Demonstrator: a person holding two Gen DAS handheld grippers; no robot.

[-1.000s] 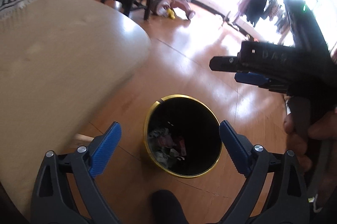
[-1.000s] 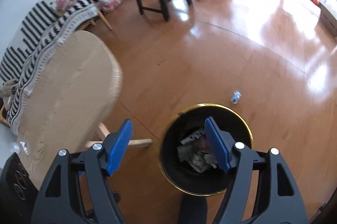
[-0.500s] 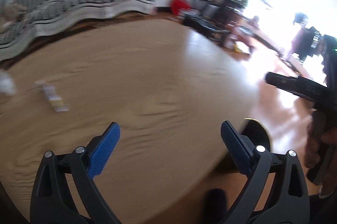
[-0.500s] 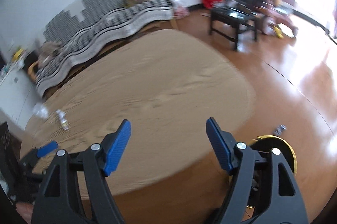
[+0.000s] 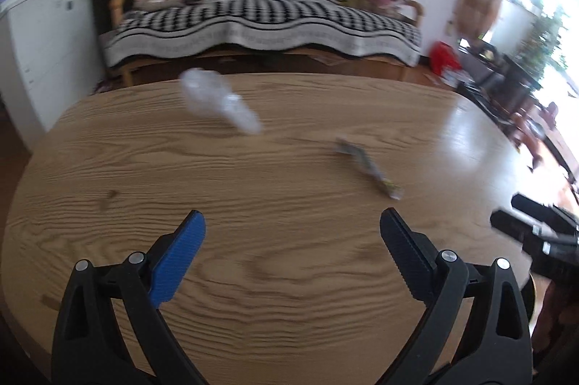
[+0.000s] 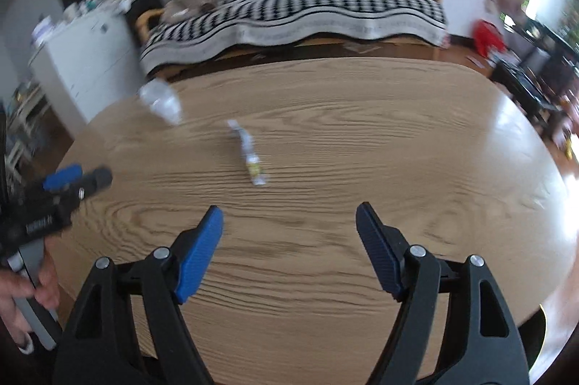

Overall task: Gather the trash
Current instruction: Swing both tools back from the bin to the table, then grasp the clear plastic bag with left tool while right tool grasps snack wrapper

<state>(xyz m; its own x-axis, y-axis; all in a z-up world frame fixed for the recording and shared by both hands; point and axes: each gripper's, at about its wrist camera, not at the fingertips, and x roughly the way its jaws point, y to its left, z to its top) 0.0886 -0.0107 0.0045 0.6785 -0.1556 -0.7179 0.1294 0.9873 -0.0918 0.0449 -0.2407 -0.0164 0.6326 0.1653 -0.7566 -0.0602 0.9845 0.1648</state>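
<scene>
A crumpled clear plastic bottle (image 5: 220, 102) (image 6: 161, 102) lies on the far left part of the oval wooden table (image 5: 253, 276) (image 6: 362, 131). A twisted wrapper (image 5: 367, 167) (image 6: 249, 153) lies nearer the middle. My left gripper (image 5: 291, 233) hovers above the near part of the table, open and empty, well short of both pieces. My right gripper (image 6: 289, 229) also stands open with nothing between its blue pads, the wrapper ahead and slightly left of it. A sliver of the black, gold-rimmed bin (image 6: 539, 330) peeks past the table's right edge.
A sofa with a black-and-white cover (image 5: 260, 12) (image 6: 300, 1) stands behind the table. A white cabinet (image 5: 39, 37) (image 6: 94, 55) is at the left. Dark furniture and a plant (image 5: 524, 59) fill the right side. A hand (image 6: 21, 291) grips the left tool.
Both grippers swung from above the bin on the floor up and over to the table. The bottle and wrapper have come into view ahead; the bin has dropped to the edge of view.
</scene>
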